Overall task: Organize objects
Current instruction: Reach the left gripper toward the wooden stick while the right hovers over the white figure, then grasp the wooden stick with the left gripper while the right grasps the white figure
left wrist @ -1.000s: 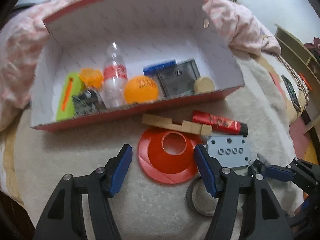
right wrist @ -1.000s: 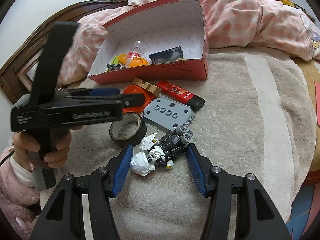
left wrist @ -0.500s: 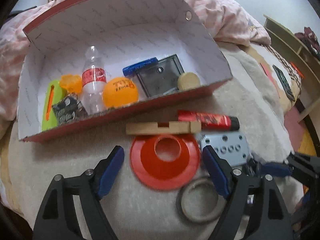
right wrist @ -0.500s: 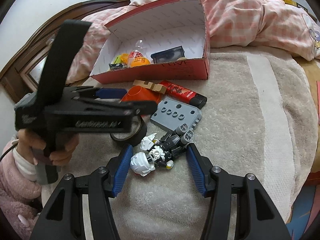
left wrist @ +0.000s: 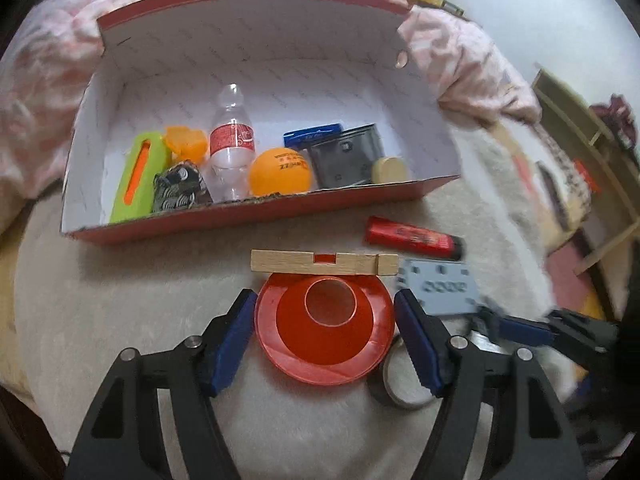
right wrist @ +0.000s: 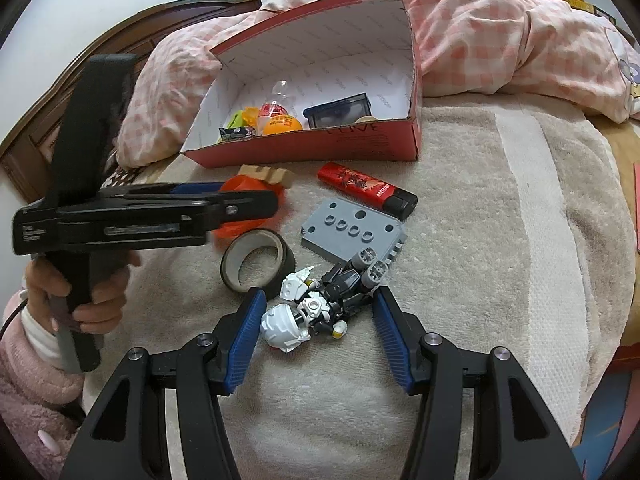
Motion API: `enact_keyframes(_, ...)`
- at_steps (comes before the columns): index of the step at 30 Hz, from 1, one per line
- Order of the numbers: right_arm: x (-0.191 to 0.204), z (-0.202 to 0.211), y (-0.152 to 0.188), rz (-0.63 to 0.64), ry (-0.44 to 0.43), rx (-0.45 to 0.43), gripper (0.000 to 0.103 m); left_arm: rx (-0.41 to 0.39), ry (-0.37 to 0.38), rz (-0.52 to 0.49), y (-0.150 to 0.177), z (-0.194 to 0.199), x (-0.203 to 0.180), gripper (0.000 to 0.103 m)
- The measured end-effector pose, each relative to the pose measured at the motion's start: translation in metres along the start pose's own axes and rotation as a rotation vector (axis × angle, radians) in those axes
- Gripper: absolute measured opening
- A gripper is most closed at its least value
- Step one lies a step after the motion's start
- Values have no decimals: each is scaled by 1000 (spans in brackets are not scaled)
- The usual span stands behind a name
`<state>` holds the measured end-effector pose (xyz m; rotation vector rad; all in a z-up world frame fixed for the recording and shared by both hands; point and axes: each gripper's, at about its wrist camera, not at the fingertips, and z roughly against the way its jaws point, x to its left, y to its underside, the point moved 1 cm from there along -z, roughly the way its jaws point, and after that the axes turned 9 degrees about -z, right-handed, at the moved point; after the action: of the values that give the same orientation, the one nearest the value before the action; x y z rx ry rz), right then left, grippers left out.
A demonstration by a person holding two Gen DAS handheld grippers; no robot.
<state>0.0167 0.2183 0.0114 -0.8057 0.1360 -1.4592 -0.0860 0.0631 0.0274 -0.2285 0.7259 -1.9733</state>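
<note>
Your left gripper (left wrist: 324, 332) has just been closing around the cone (left wrist: 324, 328), not yet clamped; its sloped wall may squirt free. Right gripper (right wrist: 316, 322) straddles the robot (right wrist: 320, 308), unclenched.

Glossy translucent plastic on the red cone (left wrist: 324, 326); bare matt wood on the notched block (left wrist: 324, 262). Fluffy cloth over the bed (right wrist: 460, 216), matt cardboard for the red box (left wrist: 256, 210).

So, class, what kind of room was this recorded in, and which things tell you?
Most likely a bedroom: a pink checked quilt, a dark wooden headboard, and a beige blanket spread like bedding.
</note>
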Motion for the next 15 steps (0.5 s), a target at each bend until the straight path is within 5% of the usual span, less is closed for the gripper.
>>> enact_keyframes(3,3,2,-2,5,-5,-5,57,-17,7,-18,2,12,-4,70)
enact_keyframes(6,8,2,-5,16,-4,-6,57,15,97,8,9,19,-2,70)
enact_keyframes(10,14,4,-4,36,-2,-4,57,33,-60,-57,23,20,4,71)
enact_keyframes(15,16,2,-4,44,2,4,57,63,-68,-1,42,21,28,71)
